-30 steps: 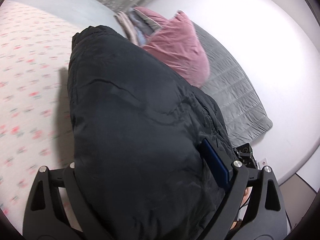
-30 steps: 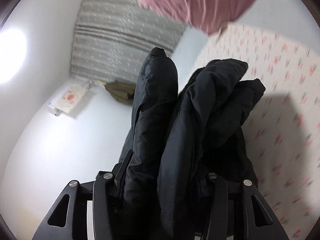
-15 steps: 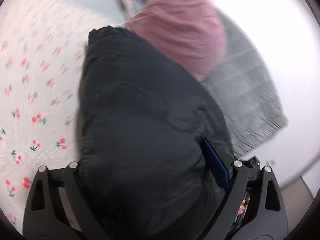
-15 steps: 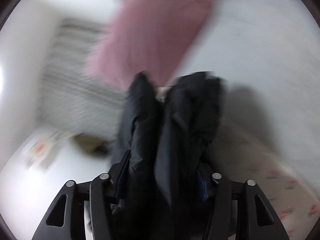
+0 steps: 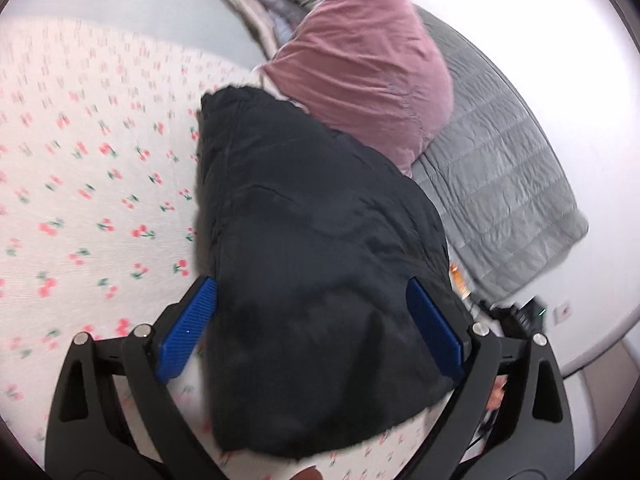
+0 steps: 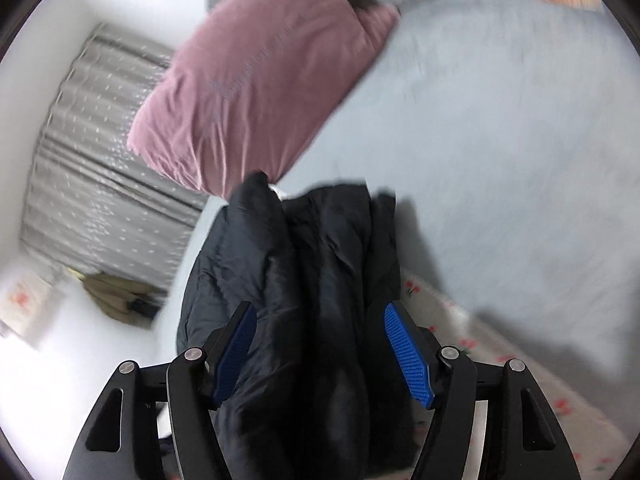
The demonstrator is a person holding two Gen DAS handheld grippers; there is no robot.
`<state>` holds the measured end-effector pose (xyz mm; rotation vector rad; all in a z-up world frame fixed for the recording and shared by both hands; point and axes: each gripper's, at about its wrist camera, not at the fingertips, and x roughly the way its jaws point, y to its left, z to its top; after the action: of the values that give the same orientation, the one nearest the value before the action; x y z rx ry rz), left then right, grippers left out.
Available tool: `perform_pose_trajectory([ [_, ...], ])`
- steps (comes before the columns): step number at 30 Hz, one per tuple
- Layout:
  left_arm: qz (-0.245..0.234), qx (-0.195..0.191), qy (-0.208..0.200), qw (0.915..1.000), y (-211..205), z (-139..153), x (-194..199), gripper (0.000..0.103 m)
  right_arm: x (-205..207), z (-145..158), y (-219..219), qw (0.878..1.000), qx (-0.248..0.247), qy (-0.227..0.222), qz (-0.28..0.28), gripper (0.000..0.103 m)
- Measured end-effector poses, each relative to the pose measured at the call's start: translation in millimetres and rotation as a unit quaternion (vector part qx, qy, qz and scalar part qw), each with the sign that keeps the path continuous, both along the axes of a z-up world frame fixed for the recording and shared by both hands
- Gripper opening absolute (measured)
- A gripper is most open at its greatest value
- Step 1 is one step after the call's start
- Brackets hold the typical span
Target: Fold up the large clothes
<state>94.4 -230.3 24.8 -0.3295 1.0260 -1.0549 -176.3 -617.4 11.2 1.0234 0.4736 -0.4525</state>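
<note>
The bed's cherry-print sheet [image 5: 92, 200] fills most of the left wrist view, with a grey quilt [image 5: 500, 184] along its far edge and a pink pillow [image 5: 360, 80] leaning against it. On the sheet lies the black padded jacket [image 5: 312, 264], folded into a thick bundle whose far end sits just beside the pillow.

The left gripper [image 5: 312, 332] is released: its blue pads stand wide on either side of the bundle, neither one pressing. The right gripper [image 6: 324, 354] is opening, the jacket's bunched layers between its pads but apparently no longer squeezed, though blur makes the left pad's contact hard to judge.

The risk now is the fold springing apart. Puffy filling pushes back once let go, and a pad dragging on the slick fabric as either gripper withdraws could pull a layer loose or tip the bundle against the pillow.
</note>
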Motion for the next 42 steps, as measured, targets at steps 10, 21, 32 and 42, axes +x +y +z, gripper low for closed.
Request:
perform_pose_trajectory([
  [10, 0.042, 0.111, -0.128, 0.9846, 53.3, 36.1, -81.8, 0.101, -15.2, 57.7, 60.0, 0.981, -0.174, 0.07, -0.047, 0.082],
  [21, 0.09, 0.204, -0.166, 0.9607, 99.3, 31.8, -130.6, 0.101, -9.4, 45.4, 155.6, 0.952, -0.245, 0.181, 0.023, 0.086],
  [32, 0.092, 0.245, -0.159, 0.9521, 86.9, -0.9, -159.7, 0.101, -21.1, -7.5, 205.2, 0.939, -0.249, 0.236, 0.037, 0.086],
  [42, 0.089, 0.267, -0.155, 0.947, 70.0, -27.2, -167.0, 0.101, -22.8, -18.0, 217.9, 0.924, -0.267, 0.27, 0.047, 0.086],
])
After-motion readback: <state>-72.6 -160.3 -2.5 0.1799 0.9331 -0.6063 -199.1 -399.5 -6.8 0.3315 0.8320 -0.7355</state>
